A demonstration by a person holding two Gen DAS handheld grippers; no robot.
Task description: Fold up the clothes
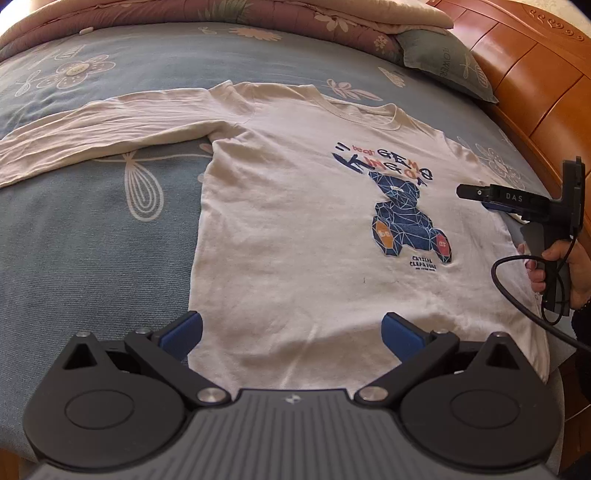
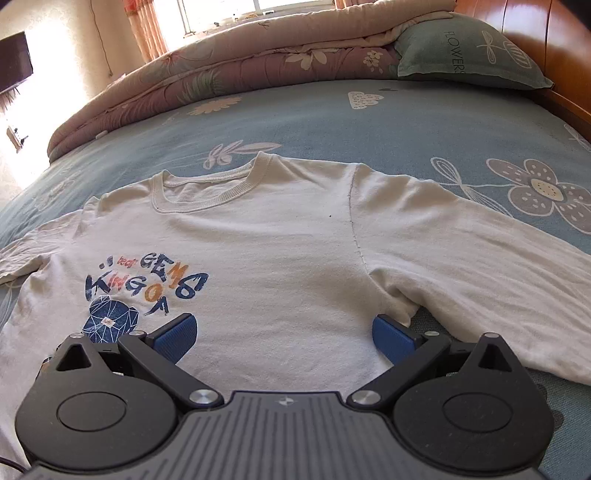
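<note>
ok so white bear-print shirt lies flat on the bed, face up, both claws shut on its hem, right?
Not quite. Both the left claw and right claw are open and hold nothing, as each wrist view shows. The white bear-print shirt does lie flat, face up, on the bed.

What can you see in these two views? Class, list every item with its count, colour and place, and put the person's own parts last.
Shirt: one, white, long-sleeved, bear print; spread flat, front up, on the bed.
Bed sheet: one, blue with white flowers; under the shirt.
Quilt: one, pink floral; folded along the bed's far side.
Pillow: one, grey-green, lettered; by the headboard.
Headboard: one, orange-brown wood; at the bed's end.
Window: one, bright, with curtains; beyond the quilt.
Left gripper: black, blue fingers open, over the shirt's hem.
Right gripper: black, fingers open, over the chest.
Hand: one, holding the right gripper.
</note>
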